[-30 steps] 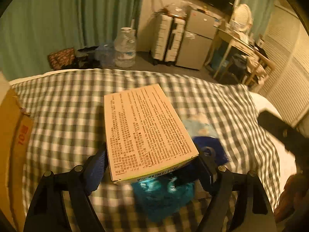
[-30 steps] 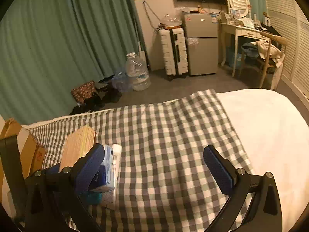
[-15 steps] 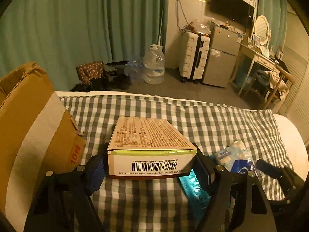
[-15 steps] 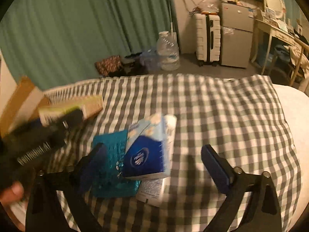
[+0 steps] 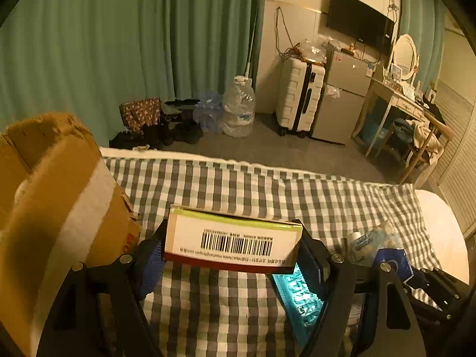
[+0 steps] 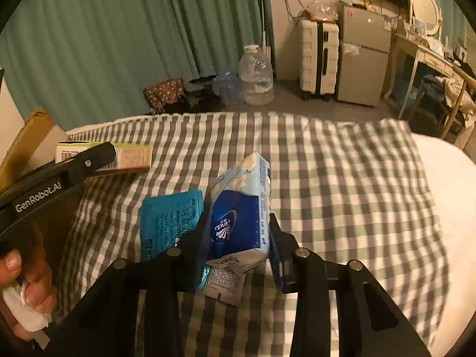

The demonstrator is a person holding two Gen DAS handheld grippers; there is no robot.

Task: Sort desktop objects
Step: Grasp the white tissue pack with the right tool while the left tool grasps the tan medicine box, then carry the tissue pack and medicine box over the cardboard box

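The flat rectangular cardboard medicine box with a white barcoded end and a yellow-green edge sits between the blue-padded fingers of the left gripper, clamped across its width and lifted clear of the bed, its barcoded end facing the camera. It hangs over the left side of the bed, just beside the open brown cardboard carton with a pale tape strip that stands at the bed's left edge. Nearer the middle of the bed, the soft blue-and-white plastic pack of Vinda tissues stands on its long side between the fingers of the right gripper, whose jaws are closing on it; both pads lie against its sides. Just to the left of the pack, touching it, a flat teal medicine box with white print lies on the green-and-white checked bedspread, and a small white printed packet pokes out from beneath the tissue pack. In the right wrist view a hand at the lower left grips the left gripper's handle, with a wad of white tissue in its fingers.
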